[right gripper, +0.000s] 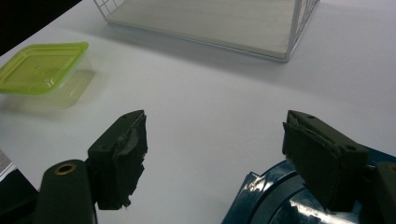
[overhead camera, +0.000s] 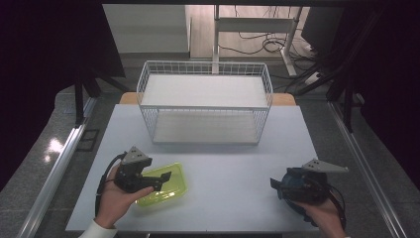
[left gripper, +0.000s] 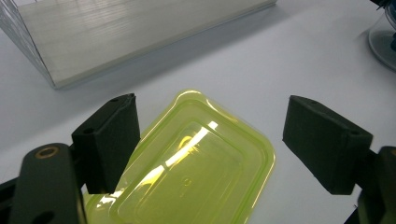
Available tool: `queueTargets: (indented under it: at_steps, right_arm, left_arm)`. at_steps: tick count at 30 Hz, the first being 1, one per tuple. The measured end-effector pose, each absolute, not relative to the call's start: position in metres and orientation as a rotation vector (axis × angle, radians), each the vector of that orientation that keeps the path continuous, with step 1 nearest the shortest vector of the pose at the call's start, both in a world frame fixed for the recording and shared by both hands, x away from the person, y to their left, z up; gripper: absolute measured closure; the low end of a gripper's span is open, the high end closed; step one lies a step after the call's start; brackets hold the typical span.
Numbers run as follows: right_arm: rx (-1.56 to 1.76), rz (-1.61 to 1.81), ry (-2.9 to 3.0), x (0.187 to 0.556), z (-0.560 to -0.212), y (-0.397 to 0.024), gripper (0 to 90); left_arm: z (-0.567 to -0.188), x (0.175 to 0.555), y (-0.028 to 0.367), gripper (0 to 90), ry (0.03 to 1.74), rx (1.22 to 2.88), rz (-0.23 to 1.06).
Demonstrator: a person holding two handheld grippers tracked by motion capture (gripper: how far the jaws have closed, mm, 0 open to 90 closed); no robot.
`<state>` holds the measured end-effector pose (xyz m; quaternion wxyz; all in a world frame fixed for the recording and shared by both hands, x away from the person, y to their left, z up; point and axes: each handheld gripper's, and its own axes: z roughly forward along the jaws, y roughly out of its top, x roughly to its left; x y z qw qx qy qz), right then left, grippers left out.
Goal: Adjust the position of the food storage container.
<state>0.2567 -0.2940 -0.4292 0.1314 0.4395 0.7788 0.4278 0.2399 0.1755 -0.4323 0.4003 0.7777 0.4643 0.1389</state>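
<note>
The left gripper [overhead camera: 166, 177] hangs over the translucent yellow-green lidded plastic container [overhead camera: 163, 185] at the near left of the white table [overhead camera: 233, 168], jaws spread wide around its lid without pressing it. The right gripper [overhead camera: 275, 185], jaws likewise apart, sits above a dark blue round plastic object [right gripper: 275, 198]. A white wire shelf rack [overhead camera: 205, 101] stands behind.

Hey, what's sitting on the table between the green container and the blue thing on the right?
Nothing. In the high view, the white table is bare between the green container and the blue thing; the wire rack stands farther back.
</note>
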Motion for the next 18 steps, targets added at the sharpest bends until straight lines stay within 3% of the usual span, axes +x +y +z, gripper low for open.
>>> queueTargets:
  at_steps: [18]
  right_arm:
    - [1.304,1.256,2.250,0.2575,-0.4219,-0.2965,22.2]
  left_arm:
    - [-0.4373,0.2369,0.1762,18.3,1.176,1.971,0.326]
